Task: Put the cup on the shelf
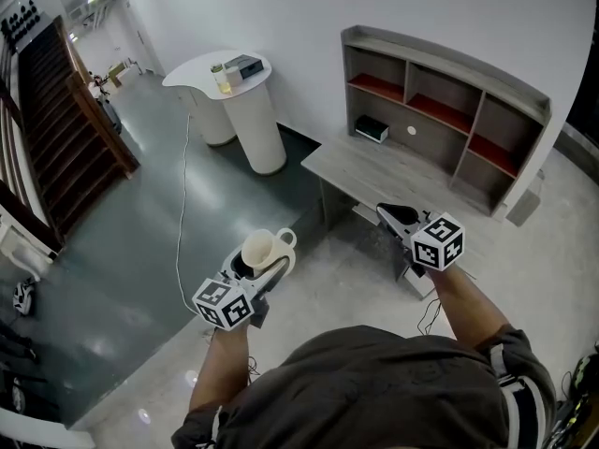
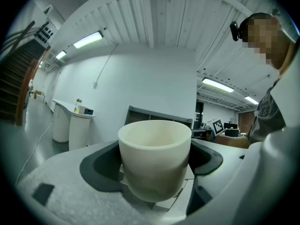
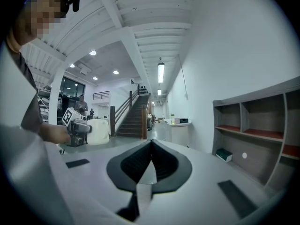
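In the head view we hold the cream cup in the left gripper, out over the floor and well apart from the shelf, which stands at the back of the desk ahead and to our right. The cup's handle juts toward the desk. The right gripper hovers near the desk's front edge and carries nothing. In the left gripper view the dark pads are clamped on the cup's round wall from both sides. The cup sits upright, rim up, and looks empty. In the right gripper view the jaws are pressed together tip to tip with nothing between them, and the shelf's open compartments show at the right. We judge the cup to be glazed ceramic: stiff, smooth enough to slip, breakable, yet light enough for one gripper. The hold across the body seems sound, provided we carry the cup level and set it down softly.
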`<action>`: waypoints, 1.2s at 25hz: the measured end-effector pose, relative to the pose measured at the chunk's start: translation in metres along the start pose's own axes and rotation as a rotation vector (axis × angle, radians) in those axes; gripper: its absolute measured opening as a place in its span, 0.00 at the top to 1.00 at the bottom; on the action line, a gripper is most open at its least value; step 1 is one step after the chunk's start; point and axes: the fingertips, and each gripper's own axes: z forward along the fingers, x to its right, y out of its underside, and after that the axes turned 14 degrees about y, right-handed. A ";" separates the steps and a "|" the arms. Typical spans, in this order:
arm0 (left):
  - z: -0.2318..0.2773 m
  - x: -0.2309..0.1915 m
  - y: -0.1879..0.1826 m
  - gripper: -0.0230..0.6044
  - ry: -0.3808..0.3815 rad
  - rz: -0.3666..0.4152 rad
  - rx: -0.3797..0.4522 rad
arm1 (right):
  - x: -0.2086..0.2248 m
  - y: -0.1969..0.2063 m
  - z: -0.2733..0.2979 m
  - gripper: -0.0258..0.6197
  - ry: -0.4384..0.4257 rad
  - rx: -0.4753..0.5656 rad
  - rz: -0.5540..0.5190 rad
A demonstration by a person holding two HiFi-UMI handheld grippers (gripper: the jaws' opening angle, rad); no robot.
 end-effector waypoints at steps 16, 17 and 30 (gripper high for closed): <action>0.048 -0.091 0.000 0.29 0.088 -0.029 0.003 | 0.033 0.005 0.077 0.97 0.049 -0.030 0.001; 0.052 -0.105 -0.002 0.29 0.101 -0.026 0.002 | 0.035 0.005 0.089 0.97 0.059 -0.029 0.000; 0.104 -0.330 -0.071 0.29 0.250 0.037 -0.067 | 0.058 -0.056 0.298 0.97 0.141 0.045 0.022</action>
